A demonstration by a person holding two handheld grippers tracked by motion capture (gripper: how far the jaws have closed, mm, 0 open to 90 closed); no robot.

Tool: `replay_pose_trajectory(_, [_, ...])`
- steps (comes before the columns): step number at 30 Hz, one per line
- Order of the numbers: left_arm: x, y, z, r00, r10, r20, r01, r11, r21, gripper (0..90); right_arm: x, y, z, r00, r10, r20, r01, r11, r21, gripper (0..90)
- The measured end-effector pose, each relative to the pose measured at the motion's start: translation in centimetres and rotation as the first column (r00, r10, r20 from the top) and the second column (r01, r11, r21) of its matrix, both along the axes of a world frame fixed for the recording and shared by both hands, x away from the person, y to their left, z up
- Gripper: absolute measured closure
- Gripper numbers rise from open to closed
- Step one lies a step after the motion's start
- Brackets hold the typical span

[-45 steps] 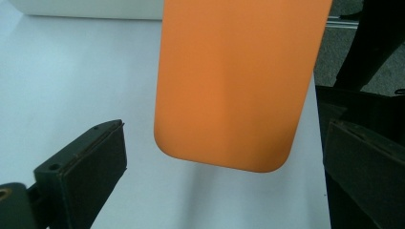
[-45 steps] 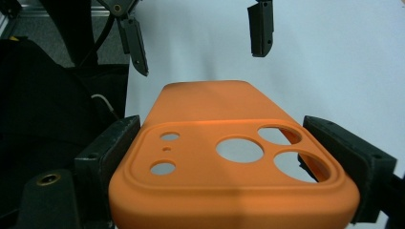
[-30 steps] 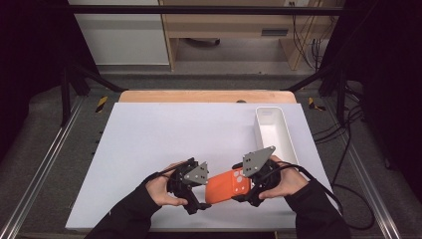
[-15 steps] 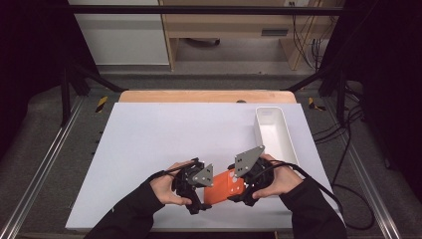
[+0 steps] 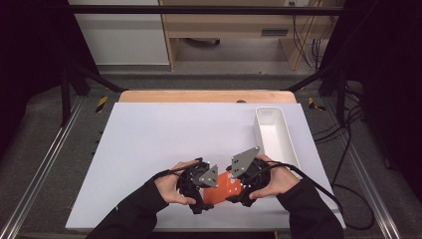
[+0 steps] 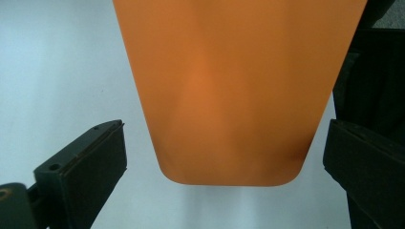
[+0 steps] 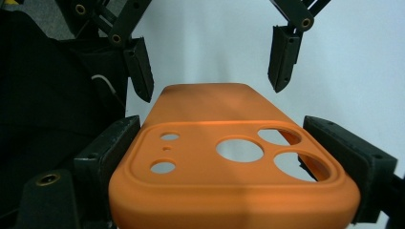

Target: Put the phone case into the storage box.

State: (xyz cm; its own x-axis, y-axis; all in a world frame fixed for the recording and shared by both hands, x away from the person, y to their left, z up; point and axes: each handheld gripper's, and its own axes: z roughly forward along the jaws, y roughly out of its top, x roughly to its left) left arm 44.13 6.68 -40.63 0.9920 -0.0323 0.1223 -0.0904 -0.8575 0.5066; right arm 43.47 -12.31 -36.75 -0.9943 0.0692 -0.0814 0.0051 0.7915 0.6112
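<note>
Jaws of the right gripper [image 7: 234, 157] are clamped on the two long edges of an orange phone case [image 7: 229, 181] at its camera-cutout end; in the right gripper view the pads press flat against both sides, and the case's round and oblong lens openings face up toward the camera. The case runs away from those jaws toward the left gripper [image 6: 219, 167], whose jaws stand apart on either side of the plain, rounded far end, with white surface visible between each pad and the case edge, so they do not touch it. In the left gripper view the case [image 6: 234, 90] reaches in from the top and ends between the two spread pads. From the high view, the two grippers [image 5: 201, 186] [image 5: 246, 177] face each other near the front edge of the white table [image 5: 164, 134], the case [image 5: 224, 188] bridging them, just above the surface. A long white tray [image 5: 291, 149] stands just beside the right hand [image 5: 273, 180], at the table's right side. Both sleeves are dark.
</note>
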Motion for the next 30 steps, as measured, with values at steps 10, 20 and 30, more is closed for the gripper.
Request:
replay_pose_trajectory(10, [0.0, -1.0, -0.1, 0.9999, -0.017, 0.001, 0.017, 0.9993, 0.033, 0.5, 0.1, 0.3, -0.3, 1.0, 0.004, -0.002, -0.004, 1.0, -0.003, 15.9])
replay_pose_trajectory(20, [-0.1, -1.9, -0.5, 0.9997, -0.024, 0.011, 0.023, 0.997, 0.074, 0.6, 0.0, 0.3, -0.4, 1.0, 0.0, -0.008, 0.0, 1.0, -0.009, 15.9])
replay_pose_trajectory(30, [-0.2, -2.3, -0.7, 0.9996, -0.025, -0.011, 0.026, 0.9954, 0.092, 2.0, 0.0, 0.3, -0.4, 1.0, 0.005, -0.003, -0.005, 1.0, -0.001, 15.9])
